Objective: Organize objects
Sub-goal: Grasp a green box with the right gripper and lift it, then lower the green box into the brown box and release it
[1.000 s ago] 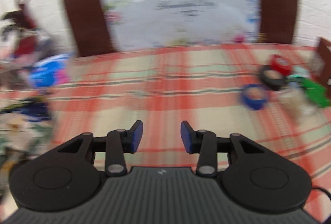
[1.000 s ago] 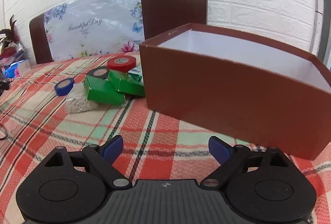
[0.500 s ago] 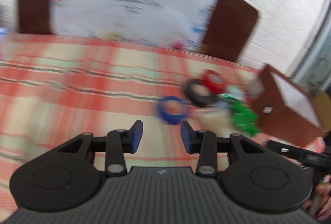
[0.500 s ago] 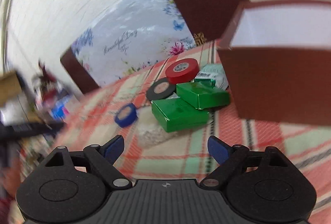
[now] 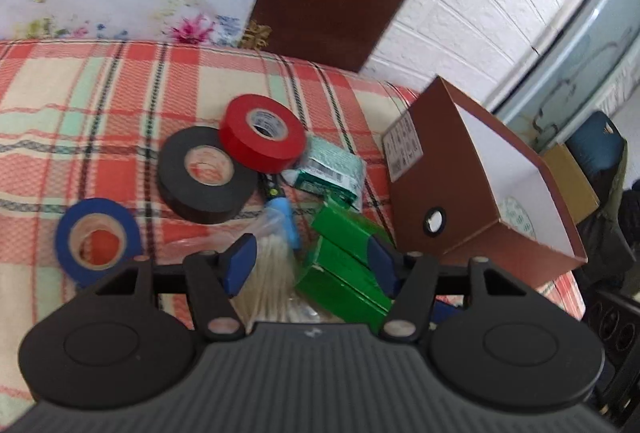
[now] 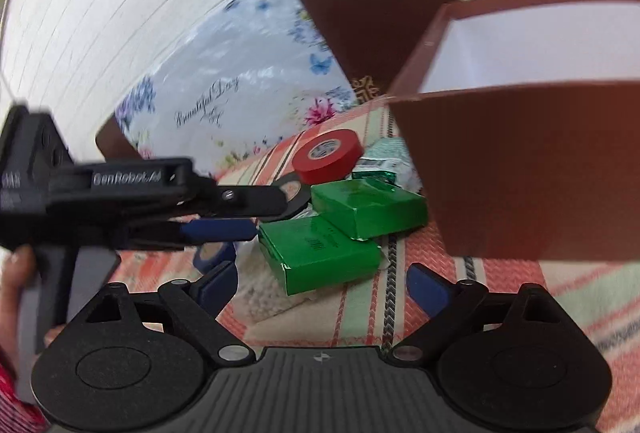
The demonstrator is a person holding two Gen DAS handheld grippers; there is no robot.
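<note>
Left hand-held gripper [image 5: 310, 267], spread, low centre of frame over green boxes [image 5: 344, 269] and bag of sticks [image 5: 266, 281] beside brown box [image 5: 472, 193]; risk: wide fingers snagging the bag too.

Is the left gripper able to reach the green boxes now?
Probably yes. The left gripper is open right over the green boxes, and nothing lies on top of them; only the cotton swab bag lies beside.
</note>
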